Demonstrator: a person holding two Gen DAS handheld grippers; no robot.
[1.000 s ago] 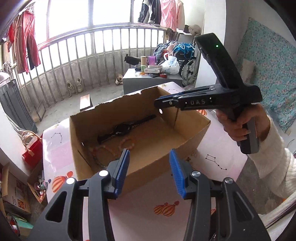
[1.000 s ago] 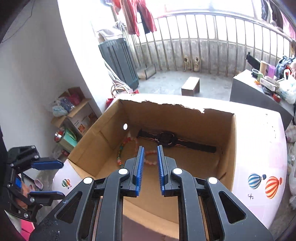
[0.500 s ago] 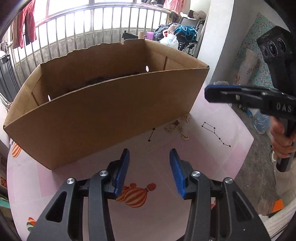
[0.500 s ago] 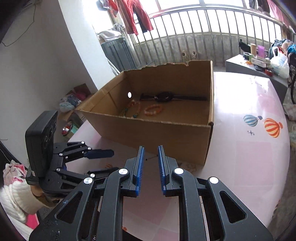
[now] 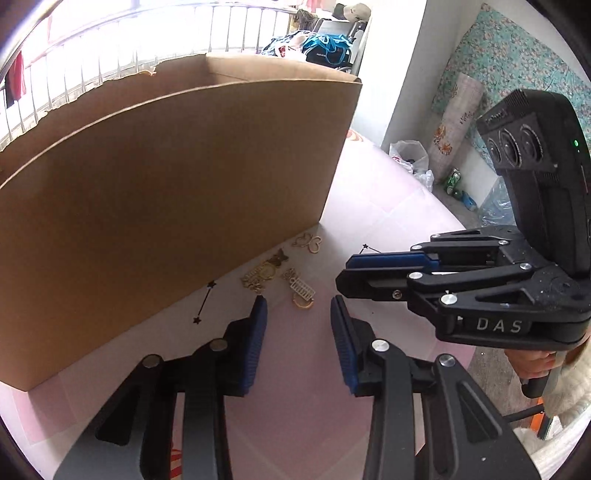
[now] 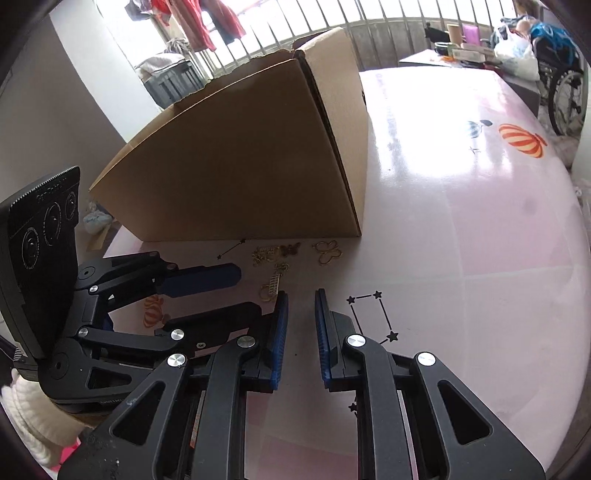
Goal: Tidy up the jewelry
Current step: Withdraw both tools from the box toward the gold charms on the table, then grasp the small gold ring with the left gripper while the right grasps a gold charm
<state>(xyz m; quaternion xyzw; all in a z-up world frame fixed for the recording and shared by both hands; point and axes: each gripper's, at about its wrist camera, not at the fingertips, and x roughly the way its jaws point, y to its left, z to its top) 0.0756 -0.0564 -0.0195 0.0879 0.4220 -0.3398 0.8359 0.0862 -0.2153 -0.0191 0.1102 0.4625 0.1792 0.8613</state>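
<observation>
The jaws of the left gripper (image 5: 297, 301) stand apart and are closing, with nothing but bare pink surface (image 5: 388, 206) between the blue pads. Just beyond their tips lies a small gold hoop with a barred charm (image 5: 301, 291), close to the pads but not between them. The jaws of the right gripper (image 6: 299, 295) stand only a narrow gap apart and hold nothing; from the right wrist view the same hoop charm (image 6: 271, 286) lies just left of the left pad's tip. In that view the left gripper (image 6: 201, 282) reaches in from the left, low over the surface, one blue finger pointing towards the jewelry. In the left wrist view the right gripper (image 5: 384, 266) comes in from the right, and a hand (image 5: 532, 363) in a white knitted sleeve grips its handle.

A little farther on, a tangle of gold chain with a dark butterfly piece (image 5: 264, 271) lies on the surface, and beside it an open gold butterfly outline (image 5: 308, 242), near the corner of the box. All these pieces sit outside the cardboard box (image 5: 166, 192), along the foot of its near wall. The box stands upright on the surface, its top edge torn; its inside cannot be seen. Printed black star patterns and striped balloons (image 6: 521, 138) decorate the surface. Behind are a railing (image 6: 380, 22) and hanging red clothes (image 6: 199, 26).
</observation>
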